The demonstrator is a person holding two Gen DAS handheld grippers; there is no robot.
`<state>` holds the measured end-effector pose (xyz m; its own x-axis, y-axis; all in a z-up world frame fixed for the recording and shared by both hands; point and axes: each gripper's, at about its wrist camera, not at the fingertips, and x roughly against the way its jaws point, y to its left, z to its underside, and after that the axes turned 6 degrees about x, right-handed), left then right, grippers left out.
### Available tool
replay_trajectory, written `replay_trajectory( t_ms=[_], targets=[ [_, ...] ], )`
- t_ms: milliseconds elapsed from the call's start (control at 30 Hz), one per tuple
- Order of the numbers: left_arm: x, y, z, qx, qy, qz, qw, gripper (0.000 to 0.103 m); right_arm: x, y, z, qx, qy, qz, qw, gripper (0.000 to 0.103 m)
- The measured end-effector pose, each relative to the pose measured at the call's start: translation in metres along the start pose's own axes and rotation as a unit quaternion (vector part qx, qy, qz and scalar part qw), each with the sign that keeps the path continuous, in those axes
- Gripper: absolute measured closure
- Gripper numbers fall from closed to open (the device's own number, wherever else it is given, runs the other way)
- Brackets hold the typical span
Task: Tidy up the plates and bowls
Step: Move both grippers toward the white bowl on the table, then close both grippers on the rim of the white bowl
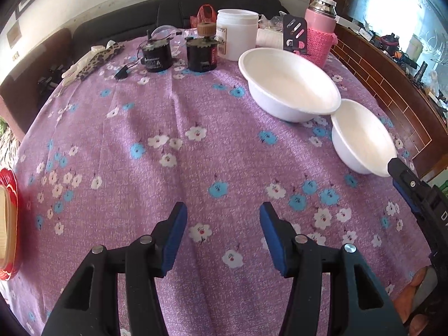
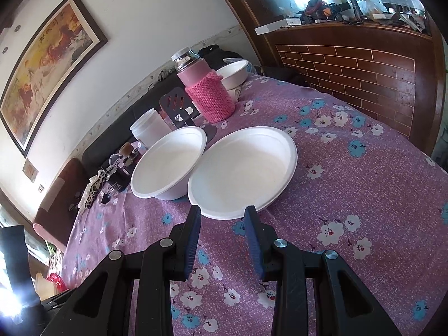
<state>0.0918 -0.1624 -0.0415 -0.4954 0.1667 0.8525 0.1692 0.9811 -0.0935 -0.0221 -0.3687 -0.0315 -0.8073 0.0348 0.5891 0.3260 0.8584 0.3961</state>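
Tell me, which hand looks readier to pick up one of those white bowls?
The right. The right hand-held gripper sits open at the near rim of the nearer white foam bowl. The left hand-held gripper hangs open over bare purple flowered tablecloth.

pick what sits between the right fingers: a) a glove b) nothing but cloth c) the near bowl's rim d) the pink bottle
c, in the right wrist view the near bowl has its front rim in the gap of the right gripper, though the fingers do not clearly press on it.
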Motion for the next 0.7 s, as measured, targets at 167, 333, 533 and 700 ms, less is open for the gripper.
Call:
replay_trajectory(
  t_ms=[167, 333, 533, 700],
  targets=[
    [-0.003, -0.007, -0.019, -0.005, -0.004, -0.006, 1.0, 0.05, -0.002, 0.004, -0.024, 0.023, 0.01, -0.005, 1.0, 0.068],
    [-0.008, -0.011, -0.046, -0.007, -0.003, -0.015, 0.9999, 0.05, -0.017, 0.009, -0.062, 0.031, 0.026, -0.021, 0.999, 0.068],
    [-0.005, -0.009, -0.095, 0.008, -0.026, -0.031, 0.9991, 0.039, -0.062, 0.025, -0.112, 0.052, 0.072, -0.046, 0.995, 0.068],
    [-0.009, -0.008, -0.129, 0.039, -0.031, -0.03, 0.9983, 0.031, -0.103, 0.04, -0.144, 0.063, 0.102, -0.071, 0.99, 0.063]
  ],
)
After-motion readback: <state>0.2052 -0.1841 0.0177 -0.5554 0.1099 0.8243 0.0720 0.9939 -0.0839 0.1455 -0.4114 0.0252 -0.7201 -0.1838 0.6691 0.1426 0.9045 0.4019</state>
